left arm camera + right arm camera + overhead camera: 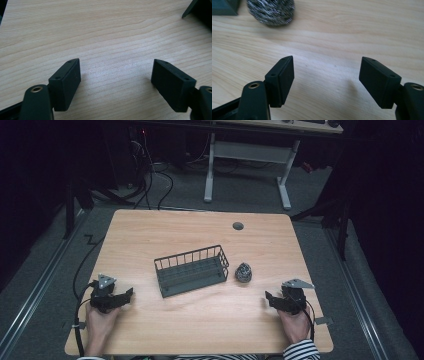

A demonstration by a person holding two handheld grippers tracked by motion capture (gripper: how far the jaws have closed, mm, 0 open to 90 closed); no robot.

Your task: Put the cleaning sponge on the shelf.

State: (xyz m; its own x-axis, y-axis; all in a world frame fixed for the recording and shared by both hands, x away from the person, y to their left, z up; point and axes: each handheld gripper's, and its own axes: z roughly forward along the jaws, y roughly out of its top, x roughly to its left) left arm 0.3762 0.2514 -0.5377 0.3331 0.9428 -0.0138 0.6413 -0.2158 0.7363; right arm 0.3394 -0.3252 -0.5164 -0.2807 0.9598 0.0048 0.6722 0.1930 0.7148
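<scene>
A dark grey wire basket (pixel 192 270) stands in the middle of the wooden table (pixel 200 320), with nothing visible inside it. Just right of it lies a round steel-wool scourer (pixel 243 272). My left gripper (pixel 126 296) rests at the front left, open, with bare wood between its jaws (pixel 116 80); a corner of the basket (pixel 197 8) shows at the top right of its view. My right gripper (pixel 270 299) sits at the front right, open and holding nothing (pixel 327 80). Ahead of it to the left are the scourer (pixel 271 11) and a basket corner (pixel 224 6).
A round cable hole (pixel 238 226) sits near the table's far edge. Beyond the table stands a white-legged desk (pixel 247 152), and cables (pixel 150 175) lie on the floor. Bare wood stretches between the two grippers along the front edge.
</scene>
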